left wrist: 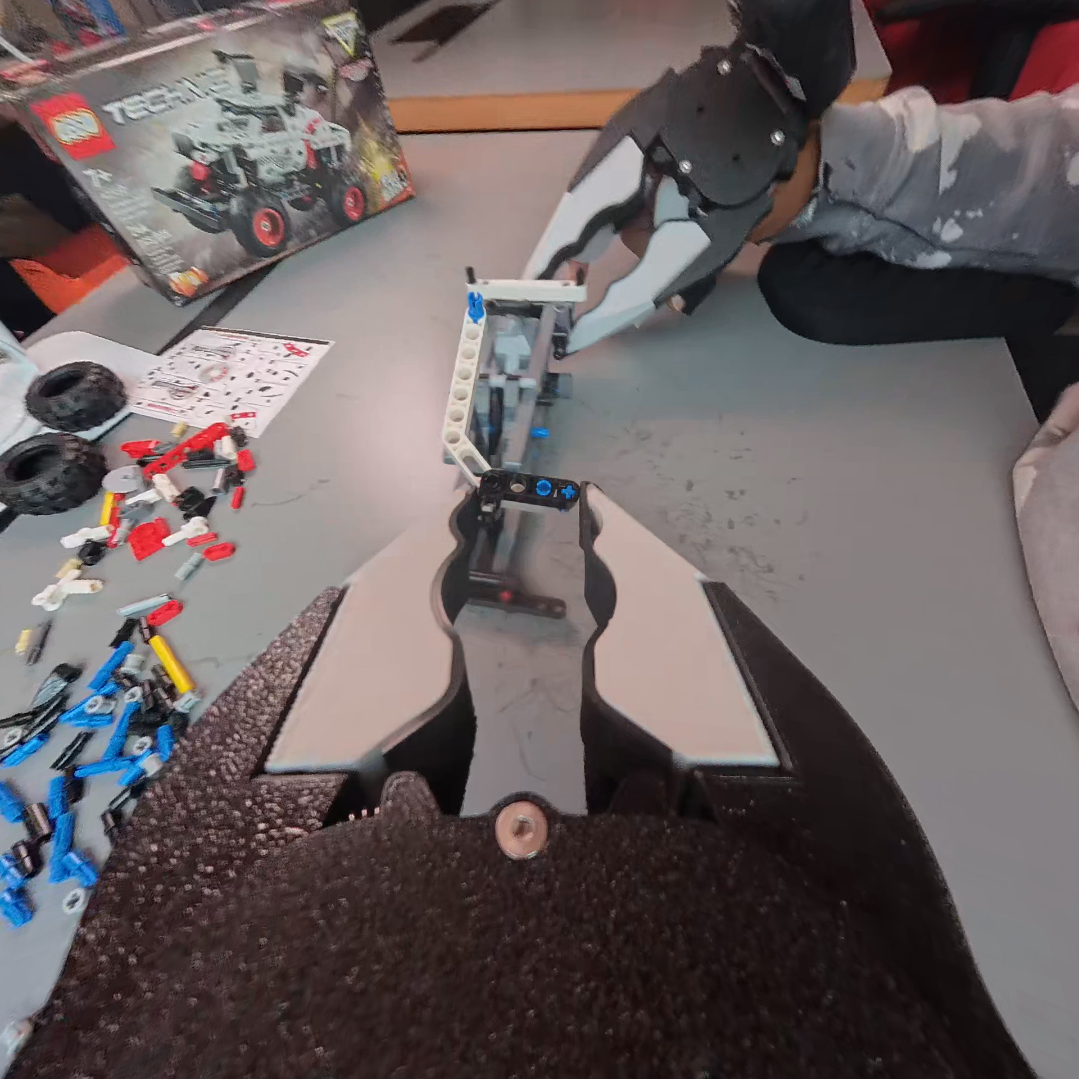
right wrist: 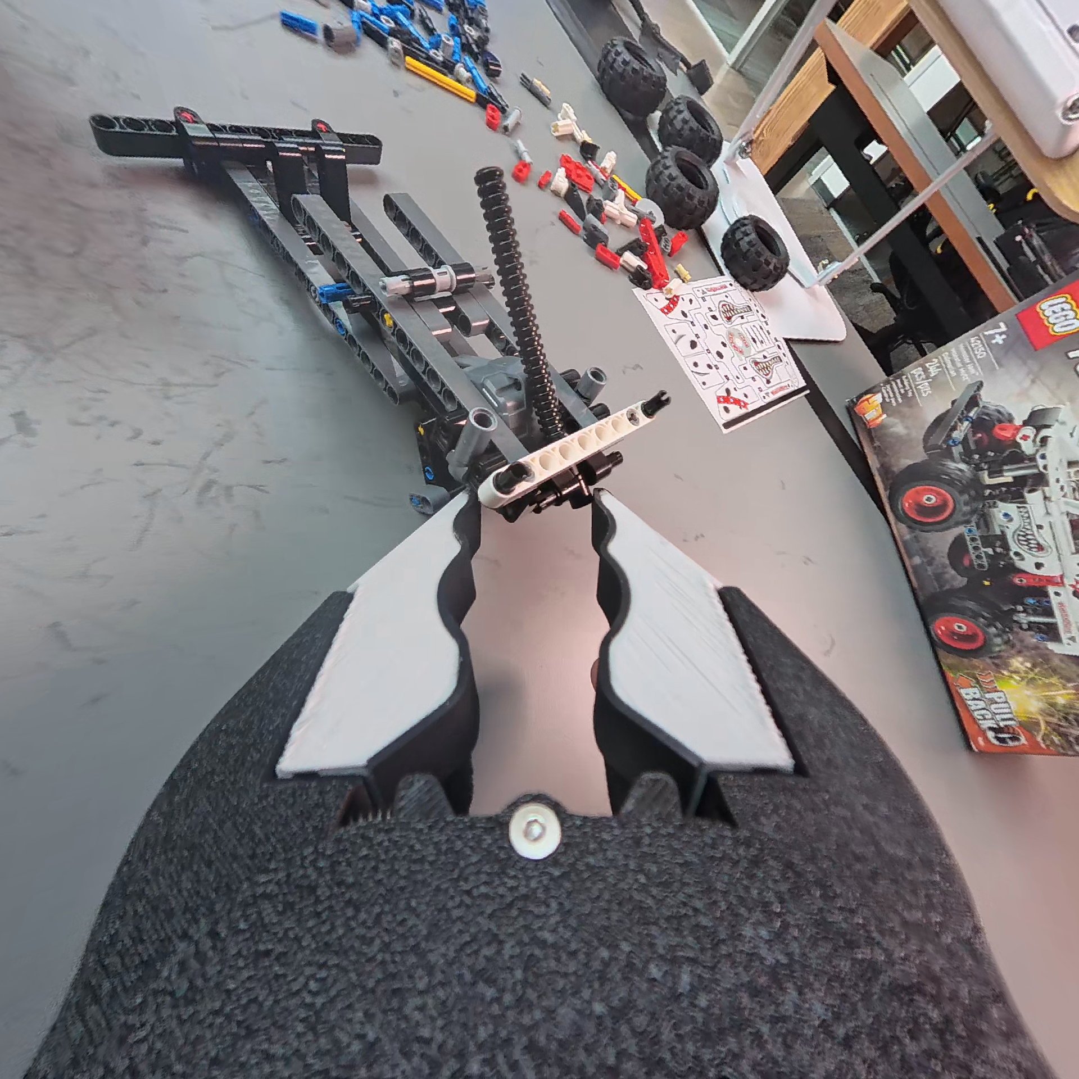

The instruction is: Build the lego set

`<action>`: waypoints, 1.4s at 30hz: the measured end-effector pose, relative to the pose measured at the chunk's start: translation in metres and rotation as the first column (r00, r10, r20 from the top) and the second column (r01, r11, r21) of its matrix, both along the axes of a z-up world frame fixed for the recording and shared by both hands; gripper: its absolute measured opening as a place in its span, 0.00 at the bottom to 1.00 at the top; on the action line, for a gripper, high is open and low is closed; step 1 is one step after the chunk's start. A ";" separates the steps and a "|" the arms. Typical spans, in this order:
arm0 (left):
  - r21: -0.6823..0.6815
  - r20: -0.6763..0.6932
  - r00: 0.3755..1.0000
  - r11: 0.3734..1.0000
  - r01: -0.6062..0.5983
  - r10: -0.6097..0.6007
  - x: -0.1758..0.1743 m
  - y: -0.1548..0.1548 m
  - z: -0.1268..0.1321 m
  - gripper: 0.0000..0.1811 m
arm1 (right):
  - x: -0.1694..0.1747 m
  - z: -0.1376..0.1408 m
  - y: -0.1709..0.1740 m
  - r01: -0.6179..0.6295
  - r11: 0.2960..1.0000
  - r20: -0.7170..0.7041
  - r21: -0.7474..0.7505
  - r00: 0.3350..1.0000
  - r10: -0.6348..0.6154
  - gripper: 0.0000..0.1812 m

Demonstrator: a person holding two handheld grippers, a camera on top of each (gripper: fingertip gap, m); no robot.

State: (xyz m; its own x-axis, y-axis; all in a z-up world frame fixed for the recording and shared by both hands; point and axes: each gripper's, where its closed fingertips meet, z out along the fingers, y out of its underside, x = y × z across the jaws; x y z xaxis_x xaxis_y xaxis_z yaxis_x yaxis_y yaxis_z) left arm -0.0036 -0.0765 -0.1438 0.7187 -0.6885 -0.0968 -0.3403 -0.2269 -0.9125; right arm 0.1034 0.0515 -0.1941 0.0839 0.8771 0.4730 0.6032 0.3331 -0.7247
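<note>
Left wrist view: your left tongs (left wrist: 524, 496) pinch the near black end of the chassis (left wrist: 508, 397) on the grey table (left wrist: 759, 467).
Right wrist view: your right tongs (right wrist: 534, 496) grip its white-beam end (right wrist: 560, 455).
Loose parts (left wrist: 146, 525): beside the chassis, near the tyres (left wrist: 76, 397) and box (left wrist: 222, 152).

Both grippers were clamped down, facing each other.
Left gripper (left wrist: 528, 496) sat frame-center; right gripper (left wrist: 563, 309) reached in from upper right.

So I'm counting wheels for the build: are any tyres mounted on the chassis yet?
No, the four black tyres lie loose on the table, apart from the chassis.
</note>
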 end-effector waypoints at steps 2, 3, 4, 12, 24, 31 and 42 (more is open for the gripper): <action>0.034 0.026 0.998 0.998 -0.061 0.060 -0.013 0.006 0.008 0.19 | -0.003 0.000 -0.010 -0.052 0.999 -0.002 -0.004 0.999 0.052 0.21; 0.050 0.024 0.996 0.995 -0.085 0.084 -0.019 0.008 0.010 0.19 | -0.005 0.000 -0.017 -0.081 0.997 -0.003 -0.007 0.997 0.081 0.21; 0.065 0.016 0.994 0.992 -0.105 0.104 -0.024 0.010 0.011 0.19 | -0.007 0.000 -0.024 -0.113 0.994 -0.004 -0.010 0.994 0.113 0.21; 0.126 -0.052 0.985 0.979 -0.159 0.166 -0.037 0.015 0.010 0.19 | -0.021 0.000 -0.071 -0.273 0.961 -0.015 -0.053 0.962 0.272 0.21; 0.151 -0.067 0.980 0.973 -0.176 0.188 -0.040 0.017 0.010 0.19 | -0.023 0.000 -0.061 -0.143 0.990 0.029 -0.018 0.989 0.143 0.20; 0.143 -0.042 0.984 0.975 -0.168 0.175 -0.039 0.016 0.015 0.19 | -0.017 0.017 -0.077 -0.274 0.959 -0.021 -0.073 0.962 0.273 0.33; -0.140 0.338 0.938 0.981 0.131 -0.077 0.009 -0.014 0.022 0.19 | -0.046 0.106 -0.071 -0.359 0.910 -0.162 0.209 0.905 0.394 0.22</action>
State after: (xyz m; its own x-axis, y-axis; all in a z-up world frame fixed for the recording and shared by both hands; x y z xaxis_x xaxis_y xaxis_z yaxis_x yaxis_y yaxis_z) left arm 0.0049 -0.0902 -0.1213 0.6146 -0.7484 0.2493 -0.0557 -0.3564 -0.9327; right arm 0.0571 -0.0199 -0.0878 -0.1301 0.7688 0.6262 0.2594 0.6359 -0.7269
